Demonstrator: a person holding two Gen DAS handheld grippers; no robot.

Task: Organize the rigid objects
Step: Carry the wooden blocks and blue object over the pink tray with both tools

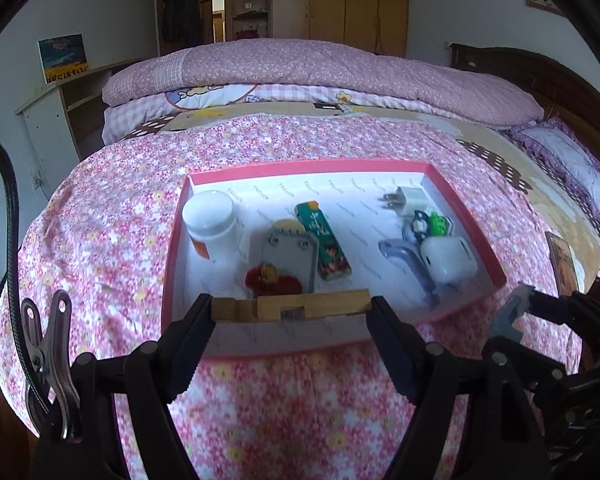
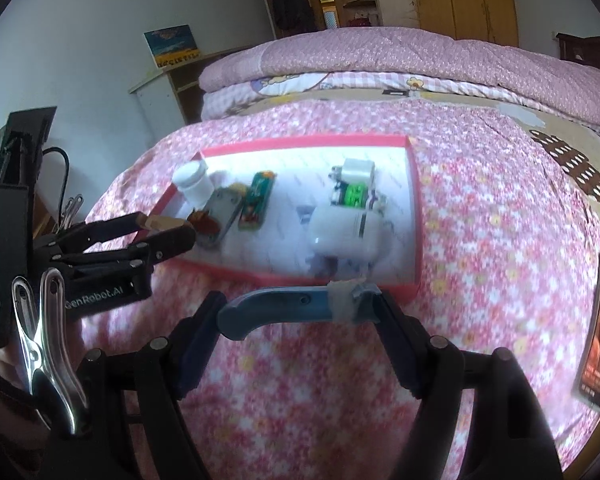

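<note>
My left gripper (image 1: 290, 309) is shut endwise on a wooden clothespin (image 1: 292, 306), held crosswise just over the near rim of the pink tray (image 1: 308, 165). In the tray lie a white jar (image 1: 212, 220), a grey flat piece (image 1: 286, 258), a red ornament (image 1: 274, 280), a green pack (image 1: 322, 242), a white plug (image 1: 408, 198), a white charger (image 1: 452, 258) and a grey handle (image 1: 410, 266). My right gripper (image 2: 300, 306) is shut on a blue handle with a taped end (image 2: 296, 306), in front of the tray's (image 2: 300, 142) near right corner. The left gripper (image 2: 168, 228) shows at the tray's left edge.
The tray rests on a pink floral bedspread (image 1: 132, 240). A folded pink quilt (image 1: 320, 68) lies behind it. A phone or card (image 2: 598, 336) lies on the bed at far right. A low shelf (image 1: 60, 100) stands left of the bed.
</note>
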